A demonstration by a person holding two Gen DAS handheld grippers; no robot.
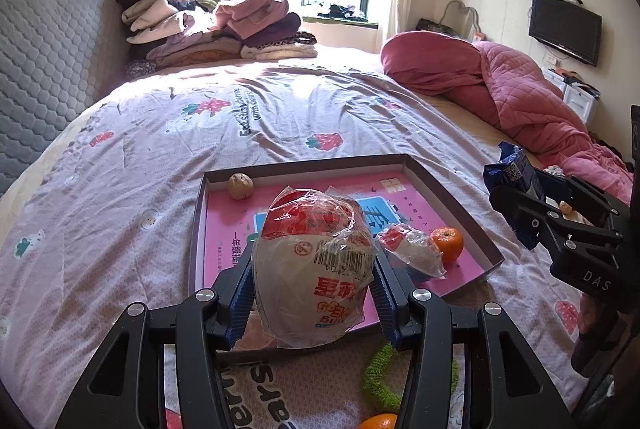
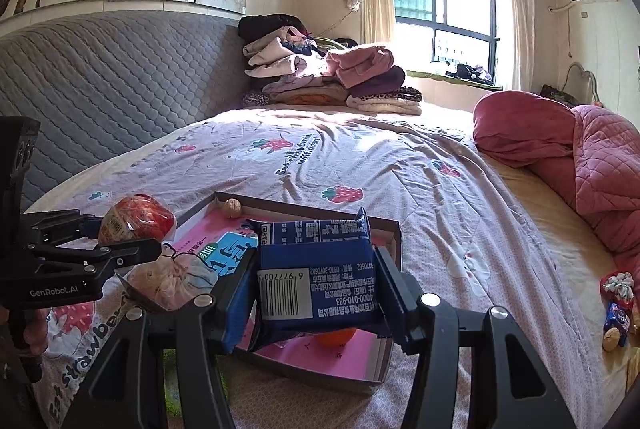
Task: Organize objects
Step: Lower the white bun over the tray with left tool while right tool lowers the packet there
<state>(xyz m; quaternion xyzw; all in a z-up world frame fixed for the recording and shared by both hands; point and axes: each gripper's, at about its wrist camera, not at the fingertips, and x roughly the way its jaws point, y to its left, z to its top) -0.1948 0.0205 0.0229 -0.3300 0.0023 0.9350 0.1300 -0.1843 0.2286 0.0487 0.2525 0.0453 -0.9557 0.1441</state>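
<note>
My left gripper (image 1: 314, 293) is shut on a round white-and-red wrapped snack (image 1: 316, 265) and holds it above the near edge of the pink-lined shallow box (image 1: 460, 205). In the box lie a walnut (image 1: 240, 186), a smaller wrapped snack (image 1: 412, 255) and a tangerine (image 1: 449, 243). My right gripper (image 2: 316, 289) is shut on a blue snack packet (image 2: 316, 269) and holds it over the box's right part (image 2: 394, 241). The right gripper also shows at the right edge of the left wrist view (image 1: 560, 225). The left gripper shows at the left of the right wrist view (image 2: 120, 237).
A green fuzzy ring (image 1: 380, 373) and another tangerine (image 1: 380, 421) lie on the strawberry bedspread near me. More snacks (image 2: 618, 305) lie at the bed's right edge. A pink quilt (image 1: 520, 97) and a pile of folded clothes (image 1: 224, 29) lie farther back.
</note>
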